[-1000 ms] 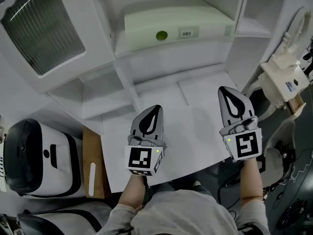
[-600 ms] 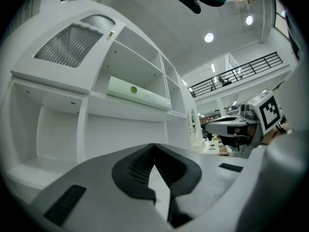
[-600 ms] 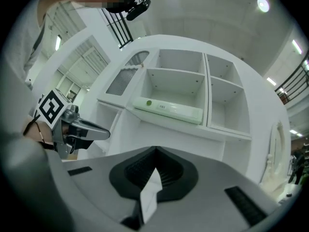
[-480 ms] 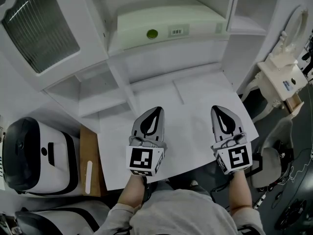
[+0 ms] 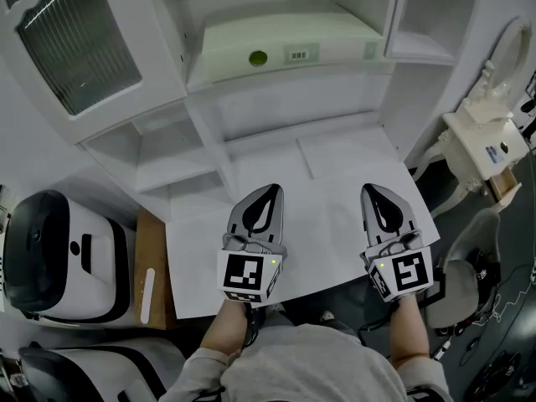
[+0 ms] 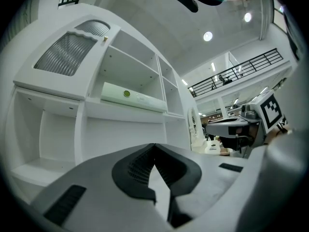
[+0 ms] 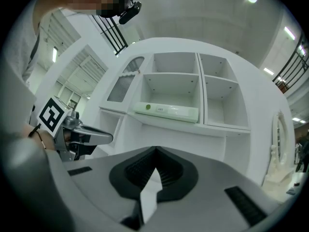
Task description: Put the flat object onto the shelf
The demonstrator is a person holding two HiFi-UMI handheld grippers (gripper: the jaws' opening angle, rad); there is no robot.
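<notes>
Closest in, cut off by the head view's lower edge: forearms and a grey-clad torso. Just beyond, left claw (image 5: 270,193) clenched, tips pressed together, with only the bare white worktop (image 5: 335,170) visible through the leaf-shaped gap behind them. Right claw (image 5: 374,193) beside it, likewise clenched tip to tip, gripping nothing. In both gripper views, much of the worktop blocked by the claw's own grey body. To the left, partly out of frame, a rounded black-and-white machine (image 5: 59,258) next to a brown wooden board (image 5: 159,249). Farther back, the white shelf unit (image 5: 209,132). In its middle compartment, lying flat on the shelf board, the pale green flat box (image 5: 285,44) with a round green spot. Label print too small to read, rear end lost in the compartment. Left of that, a compartment fronted by a ribbed grey panel (image 5: 79,53), contents hidden.
</notes>
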